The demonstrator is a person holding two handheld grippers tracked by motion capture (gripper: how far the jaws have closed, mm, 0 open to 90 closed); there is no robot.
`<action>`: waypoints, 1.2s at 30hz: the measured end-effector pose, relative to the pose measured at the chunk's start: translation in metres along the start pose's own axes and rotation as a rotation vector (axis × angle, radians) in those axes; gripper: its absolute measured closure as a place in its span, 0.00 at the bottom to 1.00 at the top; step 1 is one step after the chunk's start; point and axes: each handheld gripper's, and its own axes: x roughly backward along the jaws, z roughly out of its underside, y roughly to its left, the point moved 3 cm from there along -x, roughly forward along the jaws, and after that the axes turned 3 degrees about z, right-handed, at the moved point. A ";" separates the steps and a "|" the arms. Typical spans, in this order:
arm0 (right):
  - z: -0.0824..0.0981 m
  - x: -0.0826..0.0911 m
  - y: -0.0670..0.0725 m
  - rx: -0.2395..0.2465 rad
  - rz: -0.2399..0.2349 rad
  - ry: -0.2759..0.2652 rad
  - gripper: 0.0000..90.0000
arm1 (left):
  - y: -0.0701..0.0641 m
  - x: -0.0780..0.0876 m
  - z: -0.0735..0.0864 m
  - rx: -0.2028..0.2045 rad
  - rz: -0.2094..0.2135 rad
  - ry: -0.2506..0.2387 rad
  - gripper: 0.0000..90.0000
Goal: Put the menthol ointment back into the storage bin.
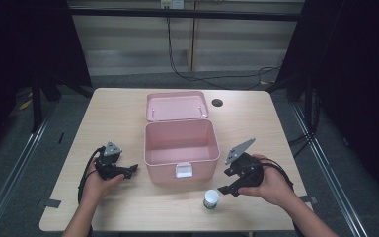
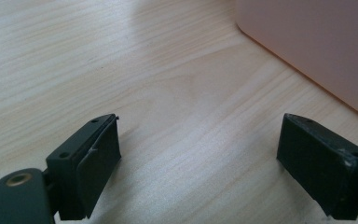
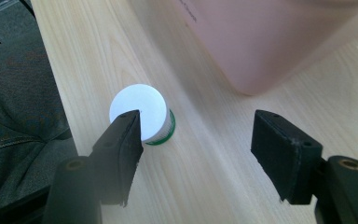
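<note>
A pink box (image 1: 180, 148) stands open in the middle of the table, its lid (image 1: 176, 105) folded back behind it. Near the front edge, just right of the box, stands a small white-capped bottle with a green band (image 1: 210, 199). My right gripper (image 1: 225, 180) hovers just above and right of the bottle, open. In the right gripper view the bottle (image 3: 142, 112) sits partly behind the left jaw's tip, not between the pads; the right gripper (image 3: 196, 135) holds nothing. My left gripper (image 1: 130, 171) rests left of the box, and in the left gripper view my left gripper (image 2: 200, 137) is open over bare wood.
The pink box wall (image 2: 317, 42) lies close on the left gripper's right side, and the box front (image 3: 261, 42) rises just beyond the right jaws. A dark round hole (image 1: 217, 102) marks the table's far right. The table's front edge (image 3: 51, 70) runs close beside the bottle.
</note>
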 end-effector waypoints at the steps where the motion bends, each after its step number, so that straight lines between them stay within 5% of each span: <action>1: 0.000 -0.001 0.000 0.004 -0.003 0.001 0.37 | 0.000 0.000 0.000 0.000 0.000 0.000 0.14; 36: -0.008 -0.017 0.020 0.088 -0.045 0.080 0.41 | 0.001 0.000 0.000 -0.003 0.001 0.004 0.14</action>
